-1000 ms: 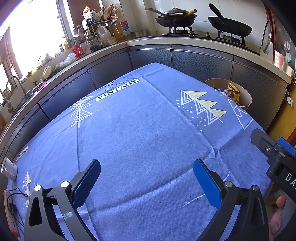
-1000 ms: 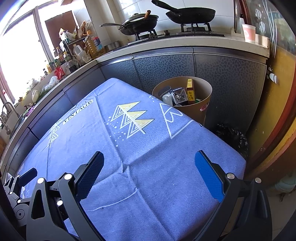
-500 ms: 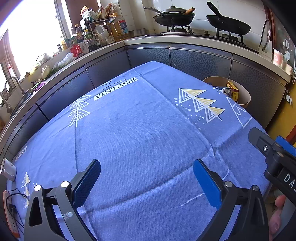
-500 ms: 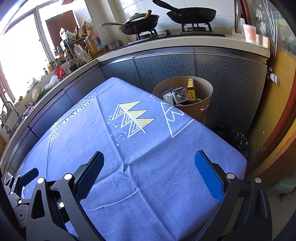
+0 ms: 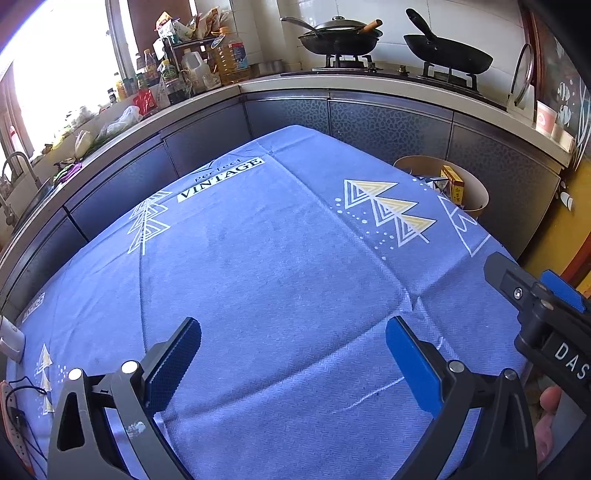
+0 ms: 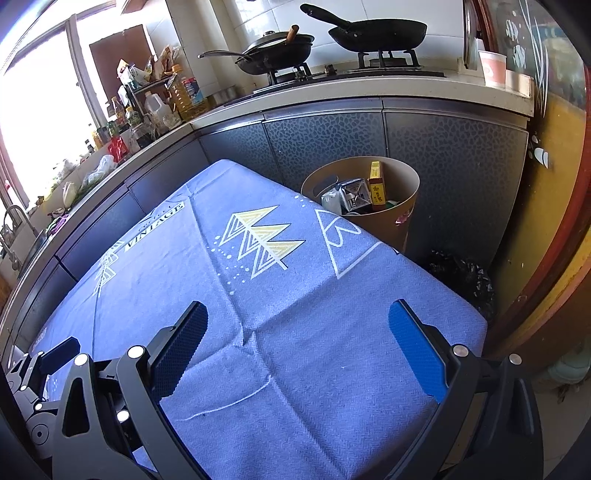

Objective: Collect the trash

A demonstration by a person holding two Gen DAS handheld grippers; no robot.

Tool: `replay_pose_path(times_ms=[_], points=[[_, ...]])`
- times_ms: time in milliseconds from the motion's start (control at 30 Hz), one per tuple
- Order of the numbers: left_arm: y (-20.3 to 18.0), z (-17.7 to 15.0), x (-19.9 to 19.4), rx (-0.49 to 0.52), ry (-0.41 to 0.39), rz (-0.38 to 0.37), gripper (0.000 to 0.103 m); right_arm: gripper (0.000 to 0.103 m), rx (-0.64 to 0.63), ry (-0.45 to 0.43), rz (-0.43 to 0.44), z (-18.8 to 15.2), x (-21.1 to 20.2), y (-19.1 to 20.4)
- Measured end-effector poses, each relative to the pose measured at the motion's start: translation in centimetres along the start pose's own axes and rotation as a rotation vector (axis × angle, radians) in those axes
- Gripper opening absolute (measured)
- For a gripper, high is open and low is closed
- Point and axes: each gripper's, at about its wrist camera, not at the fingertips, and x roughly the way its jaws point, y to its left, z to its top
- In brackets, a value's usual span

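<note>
Closest in, the left gripper (image 5: 293, 354) hangs low over the near part of the blue tablecloth (image 5: 280, 266), jaws spread wide with nothing between the blue pads. Just to its right, the right gripper (image 6: 297, 345) sits in much the same pose, level, pointing forward across the cloth, jaws equally wide and empty. In the left wrist view the right gripper's black body shows at the cloth's right edge, and below it a bit of the person's hand (image 5: 550, 410) grips the handle; fingertips only, the rest is hidden.

The tablecloth is bare where both cameras look: creases, white and yellow triangle-tree prints (image 6: 264, 240), a "VINTAGE" label toward the far left side. A power strip (image 5: 11, 410) with a black cable lies at the cloth's near left edge.

Past the cloth's far right corner, standing on the floor just beside the table, there is the tan round bin (image 6: 400, 218). The trash is in there: a yellow and red carton (image 6: 376, 184) upright against the back wall, a crumpled silvery wrapper (image 6: 352, 194) in front of it, something pale to its left. To the right of the bin, a black plastic bag (image 6: 463, 280) lies on the floor.

Beyond the bin, dark cabinet fronts (image 6: 325, 140) run under a counter. Two black pans (image 6: 376, 33) sit on the stove up there, and bottles (image 6: 184, 92) crowd the counter farther left toward the bright window.
</note>
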Motion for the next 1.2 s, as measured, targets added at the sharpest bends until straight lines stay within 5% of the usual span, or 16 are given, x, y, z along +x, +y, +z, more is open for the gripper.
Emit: replay_pose_path(times_ms=[600,1200], points=[[-8.6,6.1,-0.1,0.119,-0.05,-0.022,0.1,0.097,0.114,-0.059,-0.04,4.4,0.4,-8.8],[-7.0,9.2,2.8,0.054,-0.053,0.052,0.099,0.097,0.145,-0.054,-0.037,5.8,3.0,-9.4]])
